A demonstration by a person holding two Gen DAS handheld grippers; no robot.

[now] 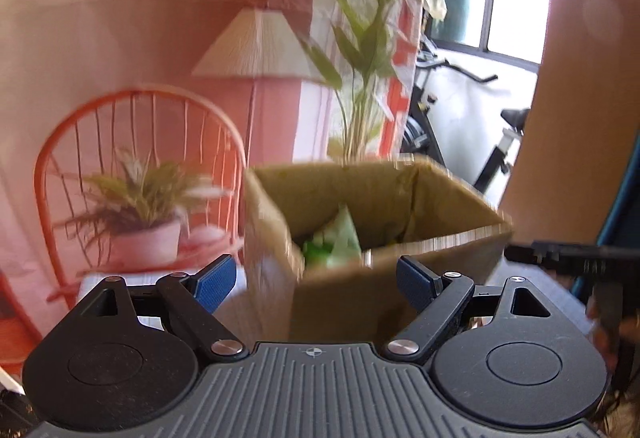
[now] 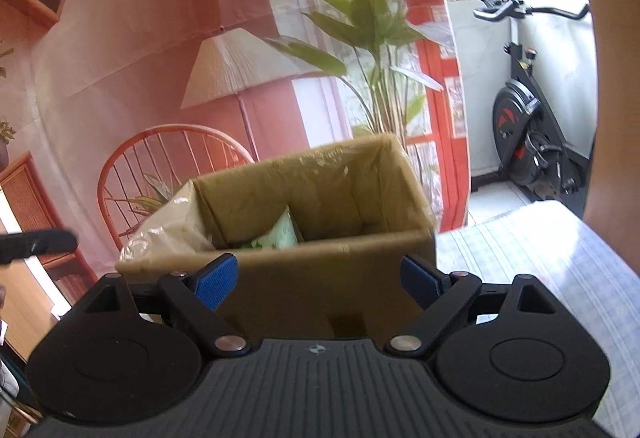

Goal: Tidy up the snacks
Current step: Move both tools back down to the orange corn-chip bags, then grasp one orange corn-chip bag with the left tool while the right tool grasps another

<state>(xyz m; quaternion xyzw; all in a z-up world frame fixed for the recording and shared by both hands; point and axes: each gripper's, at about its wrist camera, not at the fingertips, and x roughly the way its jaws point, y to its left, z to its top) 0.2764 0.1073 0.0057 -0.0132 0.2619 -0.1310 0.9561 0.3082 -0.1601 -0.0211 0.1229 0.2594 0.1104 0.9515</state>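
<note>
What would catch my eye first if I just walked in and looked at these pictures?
Probably the open cardboard box dead centre, with a green snack packet poking up inside it. Behind it hangs a pink backdrop printed with a lamp, chair and plants. To the right stands an exercise bike by the window.

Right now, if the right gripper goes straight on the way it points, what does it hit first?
Most likely the near wall of the cardboard box. The right gripper is open and empty, and its line runs into that wall below the rim, not into the opening with the green packet. Depth is hard to judge.
</note>
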